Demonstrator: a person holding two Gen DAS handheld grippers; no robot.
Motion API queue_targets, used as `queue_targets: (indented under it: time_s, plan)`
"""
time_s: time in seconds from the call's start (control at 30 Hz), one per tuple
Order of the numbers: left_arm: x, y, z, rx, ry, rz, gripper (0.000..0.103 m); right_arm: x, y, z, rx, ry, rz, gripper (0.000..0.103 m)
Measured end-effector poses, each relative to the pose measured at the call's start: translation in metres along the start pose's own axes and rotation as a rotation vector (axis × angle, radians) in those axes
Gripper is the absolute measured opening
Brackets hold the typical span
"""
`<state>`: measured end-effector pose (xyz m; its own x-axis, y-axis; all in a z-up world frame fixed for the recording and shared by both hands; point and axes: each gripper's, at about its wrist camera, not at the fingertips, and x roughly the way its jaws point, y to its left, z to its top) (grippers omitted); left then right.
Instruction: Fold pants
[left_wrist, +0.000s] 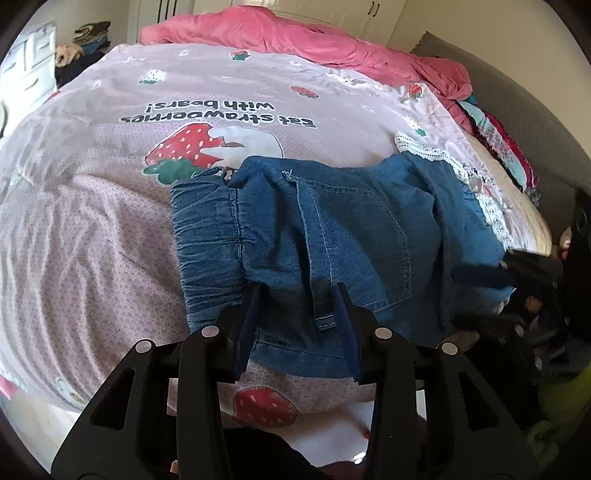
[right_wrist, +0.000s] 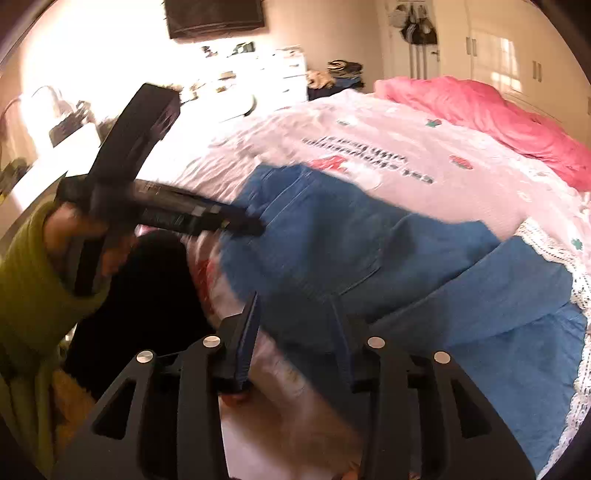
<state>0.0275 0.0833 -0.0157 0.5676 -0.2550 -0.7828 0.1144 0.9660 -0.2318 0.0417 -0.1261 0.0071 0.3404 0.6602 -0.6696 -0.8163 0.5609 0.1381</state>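
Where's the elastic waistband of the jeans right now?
In the left wrist view, the waistband forms the left end of the jeans on the strawberry bedsheet, just below the big strawberry print and ahead-left of the left hand-held gripper.

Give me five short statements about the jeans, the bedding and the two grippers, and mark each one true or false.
1. The blue denim pants lie on a pale pink bedspread printed with strawberries. True.
2. The left gripper is shut tight on the waistband. False: its fingers stand apart over the pants' near edge, gripping nothing.
3. A rumpled bright pink blanket lies at the far end of the bed. True.
4. The pants are rolled into a tight tube. False: they lie flattened, with a back pocket facing up.
5. The right gripper holds a white sock. False: its fingers are spread over the denim, and no sock is seen.
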Motion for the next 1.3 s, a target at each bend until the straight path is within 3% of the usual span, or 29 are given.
queue_targets:
  time_s: [0.1, 0.17, 0.2, 0.37, 0.47, 0.5, 0.57, 0.67, 0.8, 1.03, 1.3]
  plan:
    - [0.003, 0.001, 0.0, -0.001, -0.002, -0.005, 0.032, 0.03, -0.008, 0.007, 0.028, 0.081, -0.052, 0.04]
    - [0.005, 0.002, 0.001, -0.004, 0.0, -0.015, 0.032, 0.056, -0.012, -0.005, 0.056, 0.183, -0.078, 0.041]
    - [0.005, 0.002, 0.001, -0.002, -0.001, -0.014, 0.032, 0.059, -0.014, -0.009, 0.074, 0.186, -0.081, 0.041]
    - [0.004, 0.006, 0.001, -0.025, -0.011, -0.043, 0.032, 0.049, -0.022, -0.01, 0.144, 0.155, -0.034, 0.041]
    - [-0.006, 0.003, 0.001, -0.021, -0.043, -0.023, 0.033, 0.03, -0.025, -0.007, 0.163, 0.111, -0.017, 0.041]
    - [-0.012, -0.001, 0.001, -0.008, -0.059, -0.012, 0.036, 0.019, -0.027, -0.007, 0.161, 0.084, -0.034, 0.041]
    - [-0.021, -0.007, 0.002, 0.005, -0.084, -0.004, 0.044, 0.0, -0.032, -0.007, 0.175, 0.047, -0.06, 0.056]
    - [-0.037, -0.019, 0.006, 0.029, -0.124, 0.015, 0.049, -0.028, -0.048, -0.008, 0.192, 0.0, -0.16, 0.056]
    - [-0.051, -0.036, 0.012, 0.064, -0.153, -0.015, 0.056, -0.047, -0.079, -0.013, 0.269, -0.04, -0.233, 0.061]
    - [-0.031, -0.075, 0.019, 0.119, -0.103, -0.11, 0.057, -0.067, -0.108, -0.023, 0.35, -0.071, -0.363, 0.069]
    - [0.007, -0.114, 0.023, 0.178, -0.017, -0.22, 0.057, -0.083, -0.131, -0.033, 0.401, -0.09, -0.424, 0.074]
